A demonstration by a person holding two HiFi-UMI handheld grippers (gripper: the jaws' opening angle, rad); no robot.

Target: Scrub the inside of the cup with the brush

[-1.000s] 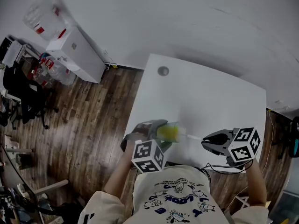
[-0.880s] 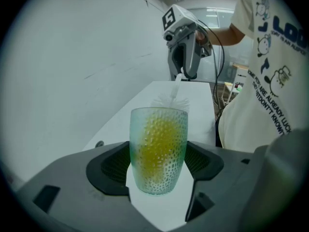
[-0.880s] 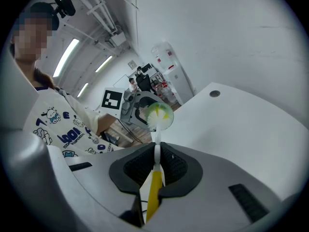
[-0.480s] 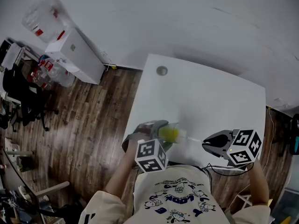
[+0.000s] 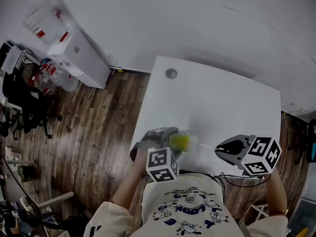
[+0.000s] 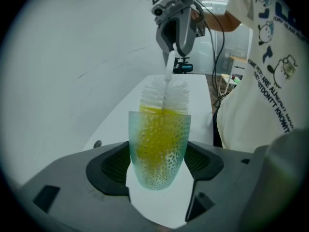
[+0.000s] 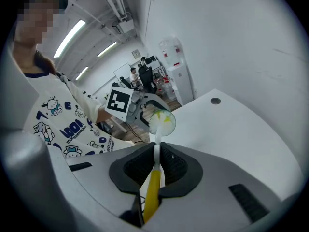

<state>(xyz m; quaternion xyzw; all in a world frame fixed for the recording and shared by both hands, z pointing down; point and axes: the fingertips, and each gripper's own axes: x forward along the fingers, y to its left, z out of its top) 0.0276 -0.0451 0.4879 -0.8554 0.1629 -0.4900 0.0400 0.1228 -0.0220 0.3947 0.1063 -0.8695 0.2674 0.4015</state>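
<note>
The white tabletop point(image 5: 212, 98) stretches ahead of both my claws, which I hold over its near edge. My left claw point(image 6: 157, 170) is clamped on the cup point(image 6: 160, 129), one dark pad pressing each side of its base half. My right claw point(image 7: 155, 161) faces it from well apart, its jaws pinched together on the brush point(image 7: 152, 190), gripping where the yellow handle gives way to the thin white stem. The cup is translucent, pale green, with a dimpled wall; its mouth points away from my left claw and straight toward my right one. The brush runs from my right claw across the gap into that mouth. Its head sits inside the cup, yellow showing through the wall, while a ring of white bristles sticks out past the rim. Far beyond my left claw, near the tabletop's far corner, lies a small grey disc point(image 5: 171, 73), well apart from everything I hold
</note>
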